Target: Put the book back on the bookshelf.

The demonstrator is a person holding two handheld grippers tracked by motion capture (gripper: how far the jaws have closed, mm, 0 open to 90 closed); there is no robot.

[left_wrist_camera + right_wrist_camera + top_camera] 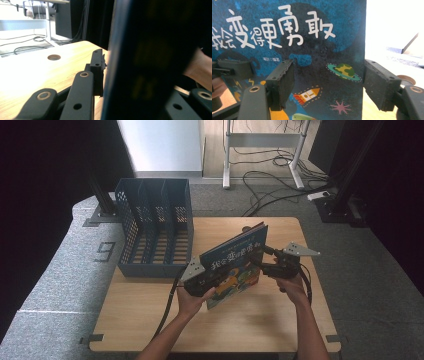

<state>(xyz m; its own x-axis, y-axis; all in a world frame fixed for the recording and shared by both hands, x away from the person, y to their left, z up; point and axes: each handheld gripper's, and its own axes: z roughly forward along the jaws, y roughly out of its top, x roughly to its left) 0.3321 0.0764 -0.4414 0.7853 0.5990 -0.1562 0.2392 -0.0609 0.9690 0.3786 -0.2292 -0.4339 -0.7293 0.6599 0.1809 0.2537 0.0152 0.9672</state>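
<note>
A picture book (235,267) with a dark blue space-themed cover stood tilted on its lower edge on the wooden tabletop (150,320), held between two hand-held tools. The left tool (202,281) was clamped on the book's near edge, its jaws closed against the cover in the left gripper view. The right tool (264,256) reached toward the opposite edge with its jaws spread, one in front of the cover and one past its edge, neither pressing on it. With only one firm grip, the book could likely twist or slide flat if the left tool loosened before the right one closed, and a hurried lift might bend the cover. Behind it on the tabletop, a dark blue perforated file rack (155,227) stood with several upright compartments, all of them apparently bare, their slatted floors showing through. The book sat just in front of the rack's right end, apart from it.
</note>
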